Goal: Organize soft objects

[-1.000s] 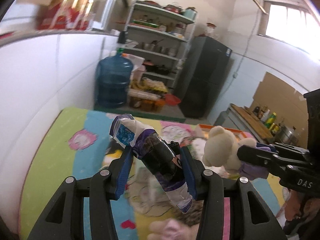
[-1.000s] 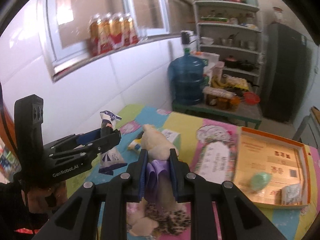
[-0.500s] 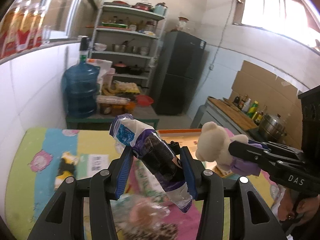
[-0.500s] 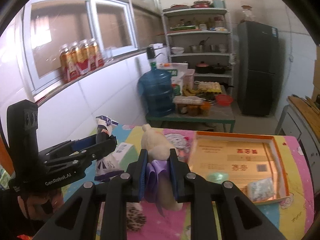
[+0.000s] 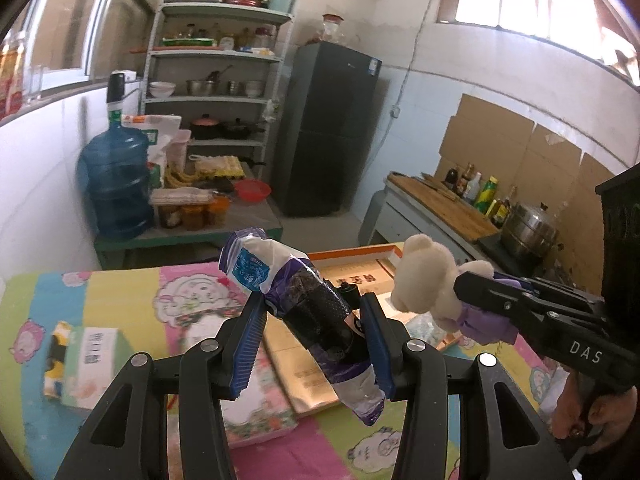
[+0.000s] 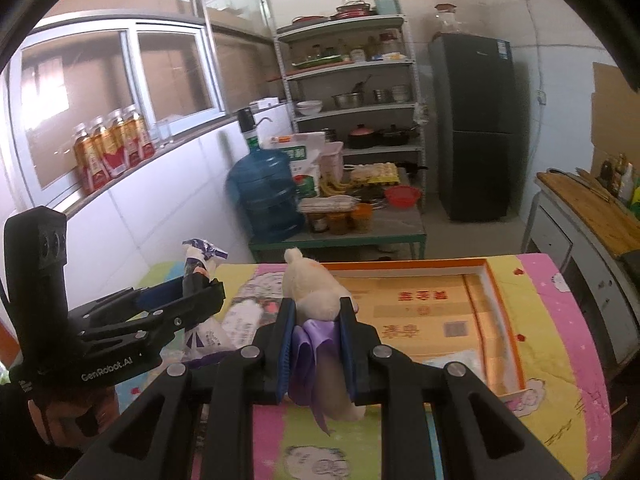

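The snack packet is soft and crinkled, purple and white with a blue label near its top end and a dark middle part. It stands tilted, its top leaning to the left, raised above the colourful mat. The plush bear is cream-coloured and wears a purple ribbon at its neck. It is also raised, with its head pointing away, in front of the orange-rimmed cardboard tray.
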A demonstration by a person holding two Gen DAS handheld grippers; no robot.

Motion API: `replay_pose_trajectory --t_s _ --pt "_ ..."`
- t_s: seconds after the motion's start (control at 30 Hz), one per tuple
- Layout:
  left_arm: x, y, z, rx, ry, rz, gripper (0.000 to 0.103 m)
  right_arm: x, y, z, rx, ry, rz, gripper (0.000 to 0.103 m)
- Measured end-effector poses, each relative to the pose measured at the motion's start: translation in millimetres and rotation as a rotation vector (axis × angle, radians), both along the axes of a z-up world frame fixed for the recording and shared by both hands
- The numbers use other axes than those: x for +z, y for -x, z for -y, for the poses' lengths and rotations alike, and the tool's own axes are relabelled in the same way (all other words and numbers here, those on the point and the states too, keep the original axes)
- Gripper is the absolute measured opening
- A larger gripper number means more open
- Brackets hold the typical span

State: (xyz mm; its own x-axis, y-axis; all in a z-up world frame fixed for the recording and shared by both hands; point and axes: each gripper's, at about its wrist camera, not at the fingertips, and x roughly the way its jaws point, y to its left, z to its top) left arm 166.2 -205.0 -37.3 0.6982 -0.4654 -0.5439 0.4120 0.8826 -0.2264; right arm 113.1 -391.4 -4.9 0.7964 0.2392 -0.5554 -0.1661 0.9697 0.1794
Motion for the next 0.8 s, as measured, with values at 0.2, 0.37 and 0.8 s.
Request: replay_pose_trajectory --t_s 0.2,0.37,0.8 --pt "-12 -14 36 -0.023 -0.021 -0.014 0.049 -14 -12 35 -0.039 -0.01 -0.018 0.022" --pt "-26 -26 63 -0.042 -0.032 -0.027 0.049 -31 -24 60 -0.069 -0.029 -0.049 0.022" --pt "-65 -59 118 -0.071 -0.052 -0.056 0.049 -75 -59 103 -0.111 -0.068 -0.124 0.022"
